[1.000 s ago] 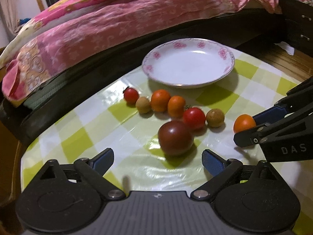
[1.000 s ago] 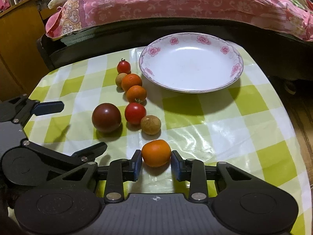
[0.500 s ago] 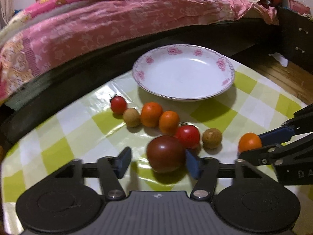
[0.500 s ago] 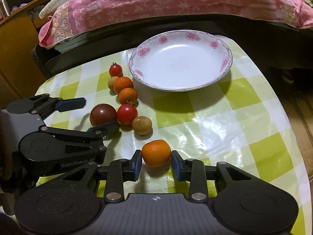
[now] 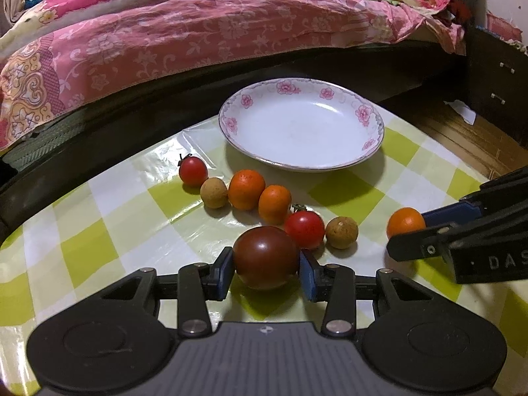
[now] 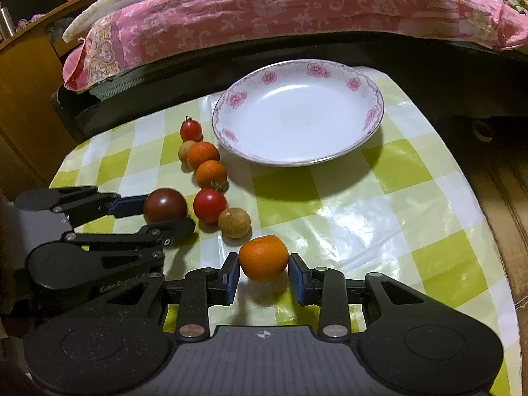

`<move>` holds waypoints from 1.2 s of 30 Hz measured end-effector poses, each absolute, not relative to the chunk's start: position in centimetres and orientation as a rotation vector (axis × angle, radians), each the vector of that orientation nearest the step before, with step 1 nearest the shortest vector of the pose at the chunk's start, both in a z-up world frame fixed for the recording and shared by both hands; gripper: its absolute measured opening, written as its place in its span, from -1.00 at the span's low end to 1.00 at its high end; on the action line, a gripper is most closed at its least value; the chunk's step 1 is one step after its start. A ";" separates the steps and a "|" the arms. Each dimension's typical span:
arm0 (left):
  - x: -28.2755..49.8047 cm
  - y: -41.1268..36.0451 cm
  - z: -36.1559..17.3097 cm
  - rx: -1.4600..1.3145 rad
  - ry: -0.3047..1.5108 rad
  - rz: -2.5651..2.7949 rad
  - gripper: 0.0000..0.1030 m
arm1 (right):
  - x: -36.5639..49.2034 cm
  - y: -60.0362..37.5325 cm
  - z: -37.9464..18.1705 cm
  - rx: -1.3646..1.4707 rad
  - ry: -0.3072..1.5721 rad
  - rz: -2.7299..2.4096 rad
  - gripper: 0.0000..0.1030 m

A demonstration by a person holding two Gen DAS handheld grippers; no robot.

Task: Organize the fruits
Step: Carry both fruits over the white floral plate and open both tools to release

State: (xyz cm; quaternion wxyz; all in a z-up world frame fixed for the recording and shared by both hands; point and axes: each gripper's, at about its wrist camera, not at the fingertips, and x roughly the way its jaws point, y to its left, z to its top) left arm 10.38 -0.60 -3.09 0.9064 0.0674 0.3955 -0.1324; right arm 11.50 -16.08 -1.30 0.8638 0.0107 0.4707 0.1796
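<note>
left gripper (image 5: 266, 272) low over the checked cloth (image 5: 99, 231), blue pads (image 5: 226, 272) pressed to both sides of the dark tomato (image 5: 266, 257); its jaws have just been closing and now sit narrow, clamped on that fruit, which rests on the cloth at the near end of the fruit row. right gripper (image 6: 263, 275) likewise narrow, pads touching either side of an orange (image 6: 263, 258) on the cloth, apart from the row, nearest the camera. row behind, near to far in the left view: red tomato (image 5: 304, 229) touching the dark tomato's right shoulder, longan (image 5: 341, 232) just beside it, then two more oranges (image 5: 260, 194) touching each other, a second longan (image 5: 214, 192), and a small cherry tomato (image 5: 193, 171) with stem at the far end. white plate (image 5: 244, 102) with pink flower rim stands beyond the row, nothing in it, near the table's far edge. writing: "das" in pale letters on the right gripper's body as seen from the left view, cut off by the frame edge; "genrobot" partly readable on the left gripper's body in the right view, last letters unclear. a small cross mark sits on each camera housing. behind the table a bed with a pink floral quilt (image 5: 198, 33). wooden furniture at left in the right view.
</note>
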 end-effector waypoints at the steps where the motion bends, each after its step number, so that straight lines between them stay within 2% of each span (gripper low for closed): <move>1: 10.4 -0.6 -2.9 0.135 0.814 -0.276 -0.06 | 11.5 -16.1 -1.2 0.025 0.982 0.376 -0.44; 16: 14.7 -2.7 0.1 0.147 0.735 -0.275 -0.06 | 16.2 -16.5 0.3 0.020 0.869 0.354 -0.44; 36: 19.4 -4.6 -1.4 0.204 0.765 -0.250 -0.05 | 21.0 -17.6 -1.7 -0.004 0.884 0.342 -0.40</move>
